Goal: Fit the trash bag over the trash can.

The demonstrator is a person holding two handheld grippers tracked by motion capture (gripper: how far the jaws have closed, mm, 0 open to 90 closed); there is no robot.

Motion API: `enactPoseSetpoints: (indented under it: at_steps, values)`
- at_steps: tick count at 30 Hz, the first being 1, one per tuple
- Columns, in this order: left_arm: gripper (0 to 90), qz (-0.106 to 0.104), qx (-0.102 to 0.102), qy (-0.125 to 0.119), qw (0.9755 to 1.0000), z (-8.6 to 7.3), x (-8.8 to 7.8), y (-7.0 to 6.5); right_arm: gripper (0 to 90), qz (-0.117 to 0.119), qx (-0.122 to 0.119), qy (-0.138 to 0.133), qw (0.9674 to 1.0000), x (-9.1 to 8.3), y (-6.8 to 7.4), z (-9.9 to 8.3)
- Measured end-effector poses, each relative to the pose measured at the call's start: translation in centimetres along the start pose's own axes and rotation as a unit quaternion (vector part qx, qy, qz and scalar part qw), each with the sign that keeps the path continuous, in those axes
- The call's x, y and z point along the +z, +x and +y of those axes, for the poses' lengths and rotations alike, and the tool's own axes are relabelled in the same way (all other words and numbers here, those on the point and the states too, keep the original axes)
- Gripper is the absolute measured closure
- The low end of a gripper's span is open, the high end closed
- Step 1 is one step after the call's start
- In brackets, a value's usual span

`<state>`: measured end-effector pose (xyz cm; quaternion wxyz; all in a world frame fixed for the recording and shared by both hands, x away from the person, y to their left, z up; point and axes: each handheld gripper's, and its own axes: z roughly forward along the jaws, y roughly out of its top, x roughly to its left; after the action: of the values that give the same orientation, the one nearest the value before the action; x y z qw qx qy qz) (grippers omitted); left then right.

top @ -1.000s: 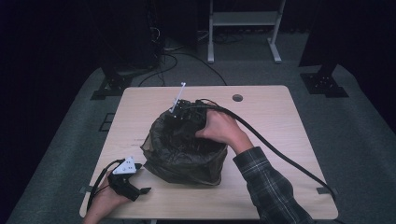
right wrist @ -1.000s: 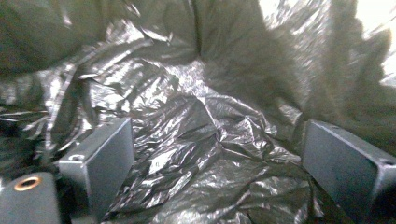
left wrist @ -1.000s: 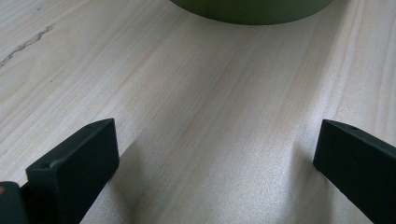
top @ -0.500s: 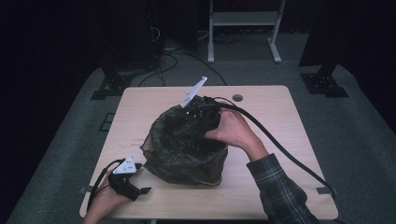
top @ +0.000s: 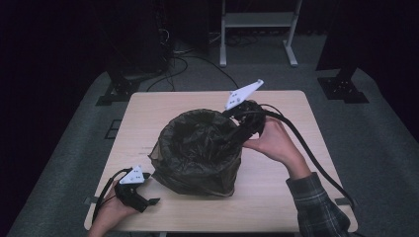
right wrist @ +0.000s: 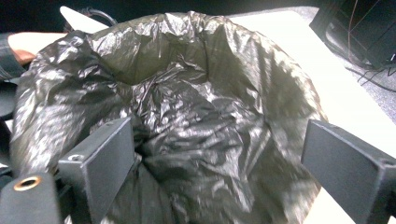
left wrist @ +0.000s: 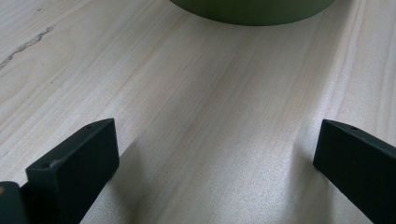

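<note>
A round green bin lined with a crumpled black bag (top: 197, 148) stands in the middle of the wooden table (top: 276, 197). My right gripper (top: 232, 139) hovers at the bin's far right rim, tilted down toward the bag's mouth, with a hand around it. In the right gripper view its jaws are spread wide over the bag's (right wrist: 196, 102) hollow, with nothing between them: right gripper (right wrist: 219, 144) open. My left gripper (top: 147, 196) rests on the table at the near left, facing the bin. It stands open (left wrist: 215, 144) over bare wood, the bin's green base (left wrist: 252, 11) just ahead.
A thick black cable (top: 316, 158) trails from the right gripper across the table's right side. Behind the table the grey floor holds cables (top: 197, 64), a white frame's legs (top: 257, 29) and black stand feet (top: 343, 89). Bare wood lies left and right of the bin.
The right gripper has lifted off the bag's top and drawn back to the far right rim, its grey plate tipping upward. The left gripper has stayed put.
</note>
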<state>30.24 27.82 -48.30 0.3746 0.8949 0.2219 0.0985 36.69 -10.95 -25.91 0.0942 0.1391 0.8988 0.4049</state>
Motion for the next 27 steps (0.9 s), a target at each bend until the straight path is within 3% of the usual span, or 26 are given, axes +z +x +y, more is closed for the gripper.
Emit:
enactPoseSetpoints:
  at_steps: [6,14,22,27]
  values:
    - [0.0,0.0,0.0,0.0,1.0,0.0,0.0,0.0,8.2,0.001,0.019,-0.031,0.9993,-2.0,-0.2,-2.1]
    - [0.0,0.0,0.0,0.0,1.0,0.0,0.0,0.0,8.2,-0.008,0.028,-0.042,0.9987,-3.6,0.7,-5.3]
    - [0.0,0.001,-0.001,0.001,1.0,0.0,0.0,0.0,8.2,-0.014,0.033,-0.047,0.9983,-3.4,1.8,-8.0]
    - [0.0,0.001,-0.001,0.001,1.0,0.0,0.0,0.0,8.2,-0.007,0.041,-0.04,0.9983,-2.3,2.4,-9.8]
